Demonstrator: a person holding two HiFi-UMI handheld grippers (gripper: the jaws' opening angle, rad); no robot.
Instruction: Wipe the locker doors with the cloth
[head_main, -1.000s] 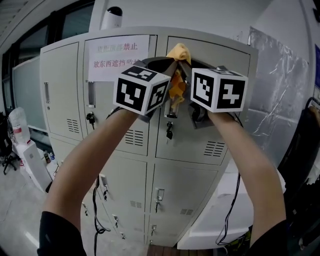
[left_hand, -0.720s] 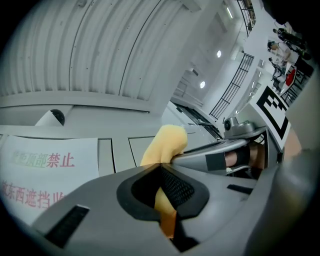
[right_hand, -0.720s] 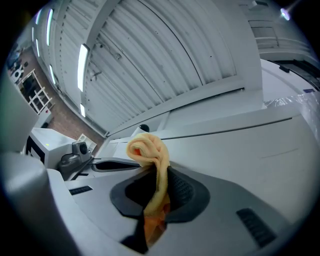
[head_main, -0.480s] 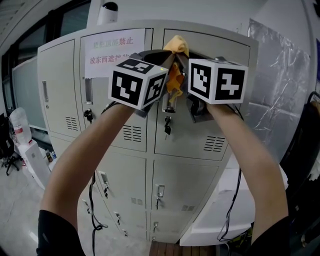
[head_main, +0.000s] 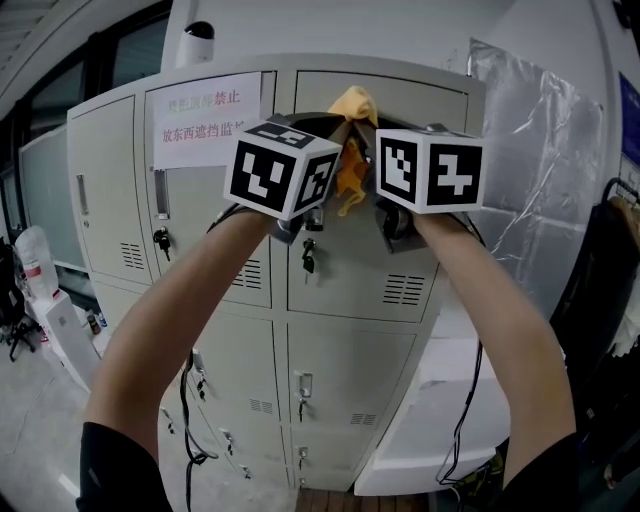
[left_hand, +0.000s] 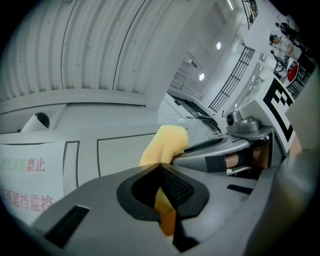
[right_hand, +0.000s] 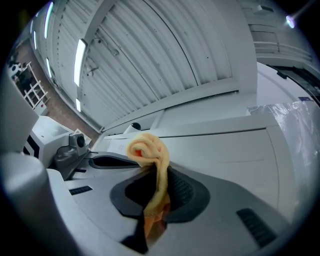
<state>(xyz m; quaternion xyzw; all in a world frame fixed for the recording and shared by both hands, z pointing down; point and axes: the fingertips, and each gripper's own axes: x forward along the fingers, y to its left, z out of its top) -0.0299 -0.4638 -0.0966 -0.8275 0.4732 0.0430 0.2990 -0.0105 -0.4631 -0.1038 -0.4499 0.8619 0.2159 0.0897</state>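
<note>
A yellow-orange cloth (head_main: 352, 150) is bunched between both grippers, held up against the top of the grey lockers (head_main: 350, 270). My left gripper (head_main: 325, 135) is shut on the cloth (left_hand: 165, 150); the cloth sticks out past its jaws. My right gripper (head_main: 372, 135) is shut on the same cloth (right_hand: 150, 150), which twists up out of its jaws. The two grippers sit side by side at the seam between the upper doors, tips touching the cloth at the upper right door (head_main: 400, 180).
A paper notice with red print (head_main: 205, 118) is taped on the upper left-middle door. Keys (head_main: 309, 258) hang from locks. A white dome camera (head_main: 198, 38) sits on top. Silver foil sheet (head_main: 540, 160) hangs at the right. Cables (head_main: 187, 420) trail down by the lower doors.
The lockers have shifted left in the head view; both grippers with the cloth now sit further right along the upper doors, still shut on the cloth.
</note>
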